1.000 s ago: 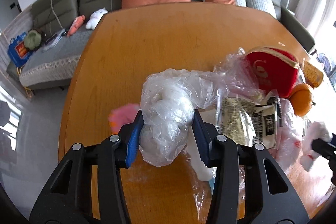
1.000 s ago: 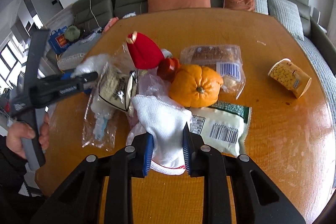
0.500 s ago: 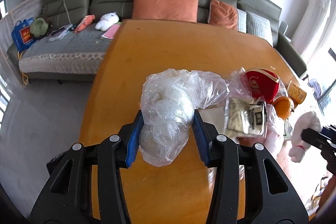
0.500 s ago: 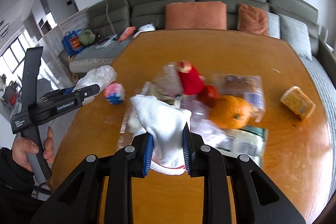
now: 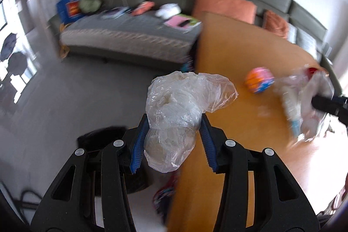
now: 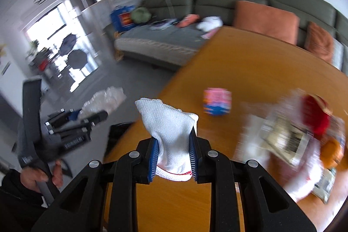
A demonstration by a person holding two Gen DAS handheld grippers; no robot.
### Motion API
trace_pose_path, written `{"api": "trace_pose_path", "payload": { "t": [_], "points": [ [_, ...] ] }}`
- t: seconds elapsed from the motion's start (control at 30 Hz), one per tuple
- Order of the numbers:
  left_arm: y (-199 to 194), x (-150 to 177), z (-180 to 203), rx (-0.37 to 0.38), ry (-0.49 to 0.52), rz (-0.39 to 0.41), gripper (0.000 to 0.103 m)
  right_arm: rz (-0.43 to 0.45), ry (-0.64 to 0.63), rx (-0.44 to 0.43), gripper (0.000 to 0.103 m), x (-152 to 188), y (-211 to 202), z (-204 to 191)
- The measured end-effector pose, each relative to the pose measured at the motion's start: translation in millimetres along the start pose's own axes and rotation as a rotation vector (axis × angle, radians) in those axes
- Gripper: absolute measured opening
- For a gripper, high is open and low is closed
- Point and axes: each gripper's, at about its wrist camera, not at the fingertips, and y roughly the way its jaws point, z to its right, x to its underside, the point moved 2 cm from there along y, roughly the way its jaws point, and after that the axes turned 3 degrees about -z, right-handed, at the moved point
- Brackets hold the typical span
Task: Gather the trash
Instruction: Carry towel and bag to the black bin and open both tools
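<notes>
My left gripper (image 5: 173,134) is shut on a crumpled clear plastic bag (image 5: 178,110) and holds it over the table's left edge, above a black bin (image 5: 104,136) on the floor. My right gripper (image 6: 173,149) is shut on a white knitted glove (image 6: 169,127) with a red cuff line, above the wooden table (image 6: 250,79) near its left edge. The left gripper with its bag (image 6: 102,99) shows at the left of the right wrist view. The black bin (image 6: 118,129) shows just past the table edge.
A pink and blue ball (image 5: 258,79) lies on the table (image 5: 239,58). Wrappers, a red item (image 6: 315,116) and an orange fruit (image 6: 330,151) lie in a pile at the right. A grey-green sofa (image 5: 152,21) with orange cushions stands behind. Grey floor lies to the left.
Both grippers have swung left with their loads, from over the pile to the table's left edge. The black bin has come into view below the left gripper.
</notes>
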Motion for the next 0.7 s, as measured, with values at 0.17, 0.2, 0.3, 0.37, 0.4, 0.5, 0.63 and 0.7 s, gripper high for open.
{"api": "trace_pose_path", "payload": {
  "t": [0.17, 0.2, 0.3, 0.37, 0.4, 0.5, 0.63, 0.7],
  "points": [
    [-2, 34, -66, -0.083, -0.127, -0.045, 0.046, -0.041, -0.095, -0.114, 0.026, -18, 33, -66],
    [-2, 41, -80, -0.098, -0.156, -0.054, 0.046, -0.053, -0.12, -0.141, 0.026, -23, 43, -84],
    [-4, 57, -118, -0.143, -0.232, -0.076, 0.046, -0.083, -0.17, -0.193, 0.026, -32, 66, -123],
    [-5, 66, -138, -0.171, -0.27, -0.088, 0.046, -0.102, -0.198, -0.227, 0.026, -40, 83, -151],
    [-5, 70, -146, -0.184, -0.284, -0.095, 0.046, -0.114, -0.21, -0.249, 0.026, -46, 94, -167],
    [-3, 77, -171, -0.217, -0.326, -0.111, 0.046, -0.137, -0.239, -0.287, 0.026, -56, 109, -198],
    [0, 82, -200, -0.252, -0.38, -0.126, 0.068, -0.171, -0.295, -0.329, 0.049, -73, 138, -245],
    [-2, 85, -216, -0.263, -0.418, -0.114, 0.097, -0.176, -0.303, -0.313, 0.071, -81, 152, -263]
  ]
}}
